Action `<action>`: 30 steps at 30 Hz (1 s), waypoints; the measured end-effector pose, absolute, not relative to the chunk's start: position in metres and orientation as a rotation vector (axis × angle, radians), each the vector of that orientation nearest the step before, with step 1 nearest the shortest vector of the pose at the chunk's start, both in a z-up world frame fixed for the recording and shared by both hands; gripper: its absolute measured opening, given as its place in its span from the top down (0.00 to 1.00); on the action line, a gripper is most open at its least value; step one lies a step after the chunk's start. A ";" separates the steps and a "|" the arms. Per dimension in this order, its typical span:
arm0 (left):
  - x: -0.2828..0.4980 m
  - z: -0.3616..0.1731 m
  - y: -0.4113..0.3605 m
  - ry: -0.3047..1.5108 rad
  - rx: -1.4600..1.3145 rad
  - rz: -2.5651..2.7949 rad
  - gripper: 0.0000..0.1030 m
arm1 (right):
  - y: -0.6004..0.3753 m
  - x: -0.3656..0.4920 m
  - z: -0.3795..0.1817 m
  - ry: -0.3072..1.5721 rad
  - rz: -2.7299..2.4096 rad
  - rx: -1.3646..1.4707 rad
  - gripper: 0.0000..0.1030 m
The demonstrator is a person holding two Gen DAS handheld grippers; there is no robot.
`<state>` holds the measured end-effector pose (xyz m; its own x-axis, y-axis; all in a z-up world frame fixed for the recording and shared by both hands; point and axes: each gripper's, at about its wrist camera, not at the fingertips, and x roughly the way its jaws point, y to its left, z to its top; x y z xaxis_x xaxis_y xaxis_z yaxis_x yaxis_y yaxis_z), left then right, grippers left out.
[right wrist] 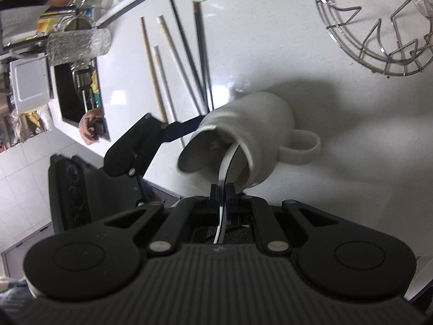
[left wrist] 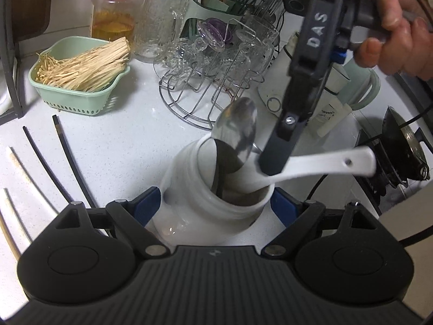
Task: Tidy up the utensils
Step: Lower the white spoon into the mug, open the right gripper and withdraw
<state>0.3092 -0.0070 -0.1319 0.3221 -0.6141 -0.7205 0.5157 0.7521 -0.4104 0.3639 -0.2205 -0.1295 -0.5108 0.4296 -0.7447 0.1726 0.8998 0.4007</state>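
Spoon insertion into mug, mid-step.
Right gripper [right wrist: 222, 189] is clamped on the white ceramic spoon [left wrist: 319, 166], bowl end entering the tilted white mug [left wrist: 211, 203], which the left gripper [left wrist: 216, 208] braces with both pads against its sides, near the countertop's [left wrist: 121, 140] front edge. A steel spoon [left wrist: 236, 138] is already inside. Next, probably: lower, release; chopsticks [right wrist: 173, 62] remain.

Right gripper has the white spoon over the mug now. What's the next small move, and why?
Probably lower the white spoon a bit further into the mug, then open. The right gripper is shut on its handle, and the bowl end looks only just inside the rim beside the metal spoon. The left gripper brackets the mug, so it seems steadied.
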 end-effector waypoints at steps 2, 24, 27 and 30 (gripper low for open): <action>0.311 -0.132 -0.008 1.001 -0.108 -0.746 0.12 | -0.223 0.368 -0.134 2.113 0.328 0.430 0.93; 0.312 -0.128 -0.017 0.928 0.050 -0.825 0.15 | -0.204 0.374 -0.150 2.166 0.273 0.381 0.90; 0.312 -0.128 -0.017 0.932 0.045 -0.819 0.15 | -0.203 0.374 -0.142 2.151 0.283 0.390 0.88; 0.311 -0.127 -0.017 0.931 0.044 -0.813 0.15 | -0.205 0.373 -0.132 2.117 0.296 0.381 0.75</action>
<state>0.3106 -0.0172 -0.1272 0.3283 -0.6032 -0.7269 0.6392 0.7085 -0.2992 0.3732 -0.2046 -0.1323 -0.5173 0.3800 -0.7668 0.1551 0.9228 0.3527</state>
